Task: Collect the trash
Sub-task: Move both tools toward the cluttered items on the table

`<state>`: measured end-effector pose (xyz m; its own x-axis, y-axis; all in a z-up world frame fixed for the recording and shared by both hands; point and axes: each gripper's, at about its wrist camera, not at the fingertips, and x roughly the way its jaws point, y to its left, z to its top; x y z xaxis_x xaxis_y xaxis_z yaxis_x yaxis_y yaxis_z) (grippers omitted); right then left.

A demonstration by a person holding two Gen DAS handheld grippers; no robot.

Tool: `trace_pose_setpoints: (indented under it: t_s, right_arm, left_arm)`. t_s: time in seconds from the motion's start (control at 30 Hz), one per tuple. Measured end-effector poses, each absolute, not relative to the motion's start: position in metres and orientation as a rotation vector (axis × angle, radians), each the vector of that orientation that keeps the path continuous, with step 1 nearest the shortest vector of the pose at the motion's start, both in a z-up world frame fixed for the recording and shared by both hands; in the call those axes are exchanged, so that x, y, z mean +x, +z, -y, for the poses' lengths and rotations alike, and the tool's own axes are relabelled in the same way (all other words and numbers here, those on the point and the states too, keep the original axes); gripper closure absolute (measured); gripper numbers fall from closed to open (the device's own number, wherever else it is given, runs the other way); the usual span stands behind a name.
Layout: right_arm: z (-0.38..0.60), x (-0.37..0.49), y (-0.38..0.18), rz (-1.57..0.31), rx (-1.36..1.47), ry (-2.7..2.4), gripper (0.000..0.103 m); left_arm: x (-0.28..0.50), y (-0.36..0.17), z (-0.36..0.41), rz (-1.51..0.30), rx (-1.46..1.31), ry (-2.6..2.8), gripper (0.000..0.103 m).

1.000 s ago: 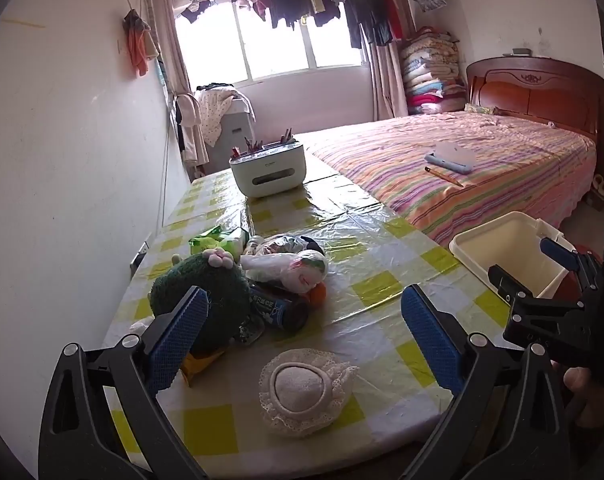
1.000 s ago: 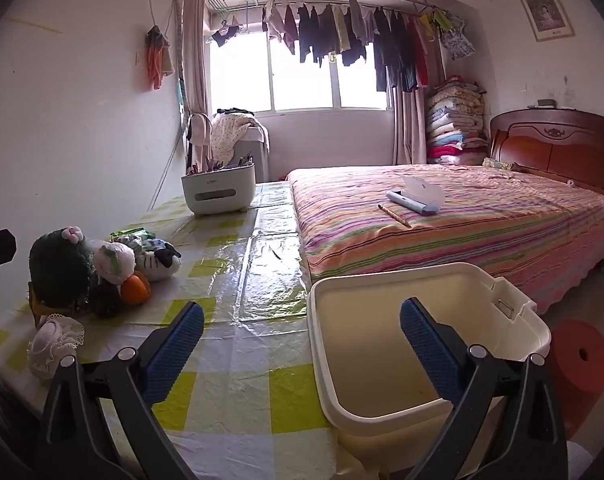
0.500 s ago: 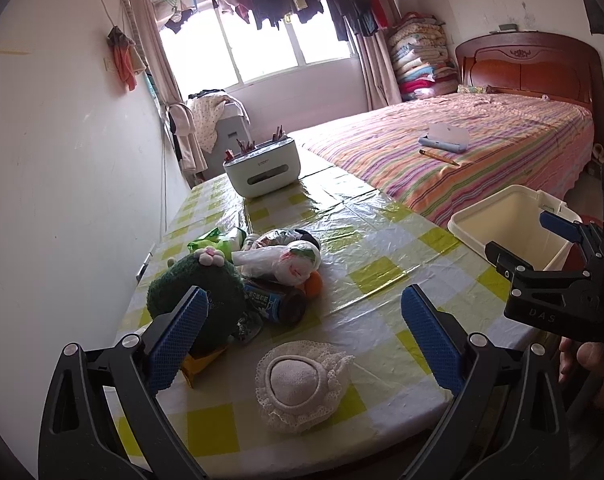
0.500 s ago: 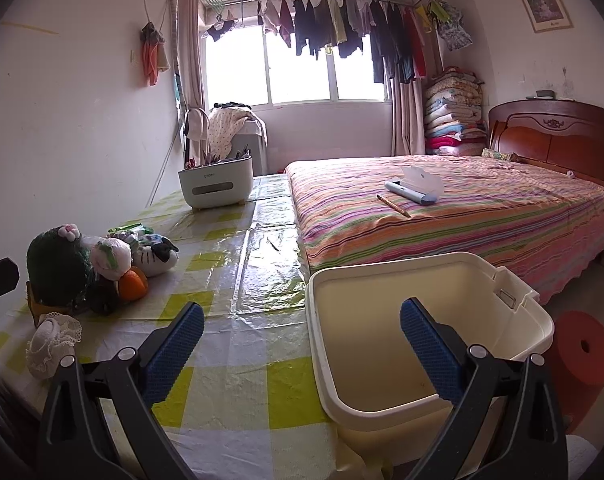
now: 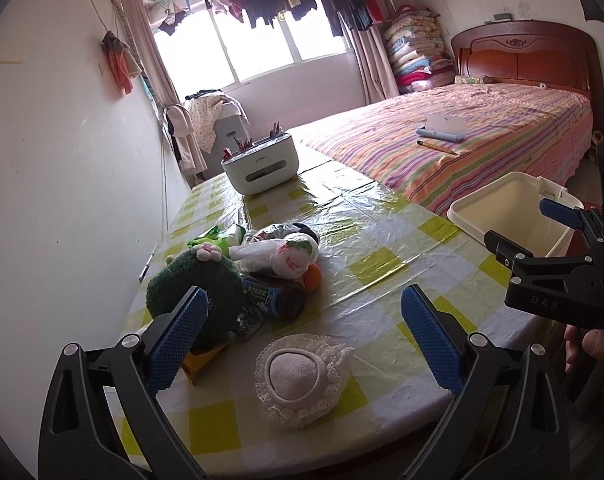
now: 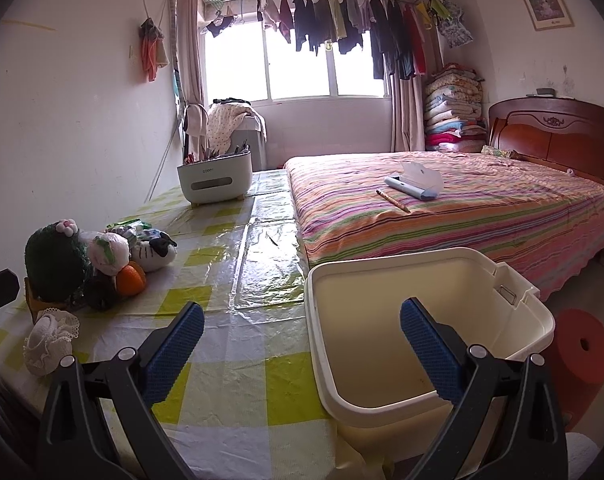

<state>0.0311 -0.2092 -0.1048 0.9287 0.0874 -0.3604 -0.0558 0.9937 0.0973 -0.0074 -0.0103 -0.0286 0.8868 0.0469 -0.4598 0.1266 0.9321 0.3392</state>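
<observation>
Left gripper wide open, holding nothing, hovering low over the near edge of a table covered in a glossy yellow-and-white checked cloth. Ahead and slightly left of its fingers, a heap of trash: a knotted white plastic bag, a dark crushed can lying on its side with its long axis running left to right, a green wrapper, an orange. Mixed in with it, a dark green plush and a black-and-white plush; just below the open jaws, a lace-edged white pouch.

Right gripper likewise spread open and empty, poised over the rim of a cream plastic bin set against the table's right edge. Pile well off to its left, so left hand clearly the nearer one for the first pick, with bin to its right for the drop.

Farther up the table, a white desk organiser stuffed with pens. Beyond, a bed with a striped cover, a pencil and a case on it, a wooden headboard, folded quilts stacked high, laundry hanging across a bright window.
</observation>
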Motion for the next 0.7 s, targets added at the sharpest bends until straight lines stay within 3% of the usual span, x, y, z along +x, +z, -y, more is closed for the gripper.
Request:
trace_pose_setpoints:
  t_s: [0.7]
  right_arm:
    - [0.2103,0.0316,-0.1077,-0.388,0.090,0.072,0.007]
  left_arm:
    - [-0.0105,-0.0390,0.0155,-0.490,0.412,-0.042,0.007]
